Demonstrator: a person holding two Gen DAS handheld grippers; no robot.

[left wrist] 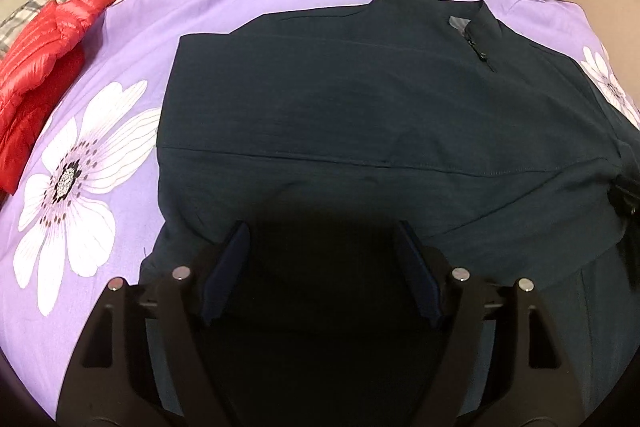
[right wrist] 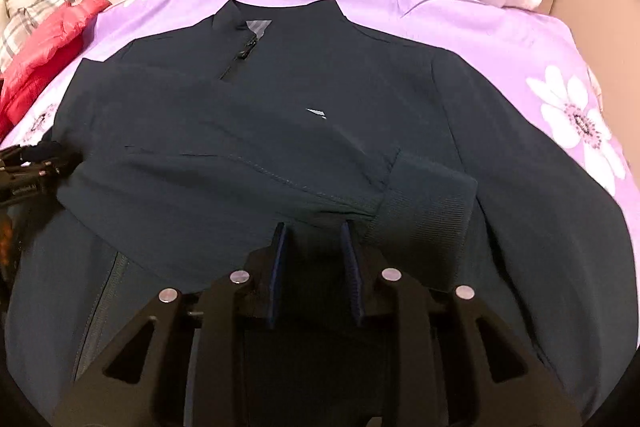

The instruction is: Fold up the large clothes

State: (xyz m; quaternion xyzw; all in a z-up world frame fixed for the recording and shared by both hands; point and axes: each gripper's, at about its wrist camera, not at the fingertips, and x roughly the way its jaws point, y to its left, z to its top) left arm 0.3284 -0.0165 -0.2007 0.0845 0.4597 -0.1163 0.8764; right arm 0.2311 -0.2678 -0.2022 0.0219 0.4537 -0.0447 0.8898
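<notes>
**Soft jacket, best taken at the ribbed cuff**

The navy zip jacket [right wrist: 320,99] lies flat on the purple floral bedspread [left wrist: 120,39], one sleeve folded across. It looks light and limp (likely slippery). Left gripper [left wrist: 324,247] gapes wide and empty; right gripper [right wrist: 314,239], narrower, also holds nothing, beside the cuff [right wrist: 428,195].
</notes>
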